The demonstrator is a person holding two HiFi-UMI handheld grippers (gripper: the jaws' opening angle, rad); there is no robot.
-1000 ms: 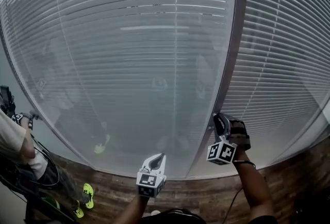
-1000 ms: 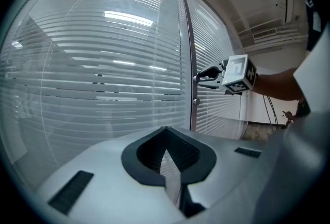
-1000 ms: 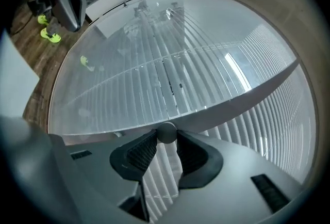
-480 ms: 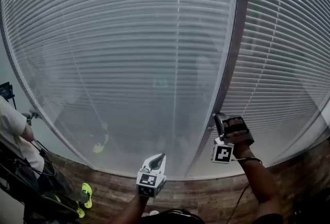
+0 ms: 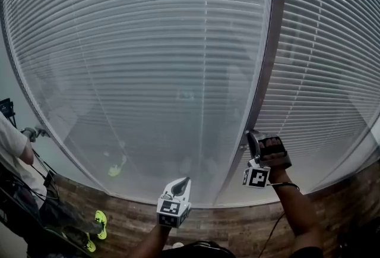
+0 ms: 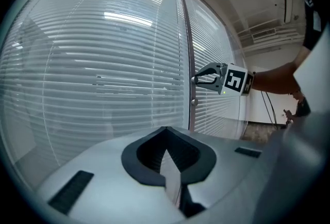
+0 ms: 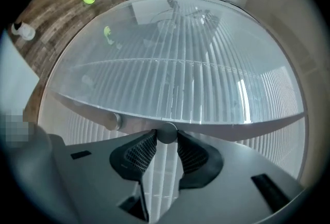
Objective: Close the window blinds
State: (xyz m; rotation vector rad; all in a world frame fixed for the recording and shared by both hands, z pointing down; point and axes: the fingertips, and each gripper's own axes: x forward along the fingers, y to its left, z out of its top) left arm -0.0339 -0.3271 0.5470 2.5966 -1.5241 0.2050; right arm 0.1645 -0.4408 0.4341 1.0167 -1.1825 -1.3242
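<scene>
- White slatted window blinds (image 5: 148, 60) hung behind a glass pane (image 5: 119, 150) and filled the wall ahead. A dark upright frame post (image 5: 268, 49) split them from the next set on the right.
- Their slats looked thin, light and easily bent, but behind the glass they could not be touched. The only handle was a small round silver metal knob (image 7: 166, 132), low on the post.
- That knob looked hard, smooth and probably slippery, too small for a loose hold. The best hold was across its rim, square between the ribbed pads, so a roll of the wrist would turn it without sliding off.
- The right claw (image 5: 252, 138) pinched the knob in just that way, one pad on either side. A second knob of the same kind (image 7: 112, 122) sat just beside it, untouched.
- The left claw (image 5: 185, 181) hung low, well apart from the post, its jaws pressed together on nothing.
- Against the earlier frames, the right hand had rolled about its own line and its marker cube sat at a new angle, while the pinch held.
- Slats across the middle and lower pane had tilted shut, and the dim see-through patch had become even pale bands.
- The left claw had not shifted. A person at the left edge (image 5: 10, 141) had moved a little.
</scene>
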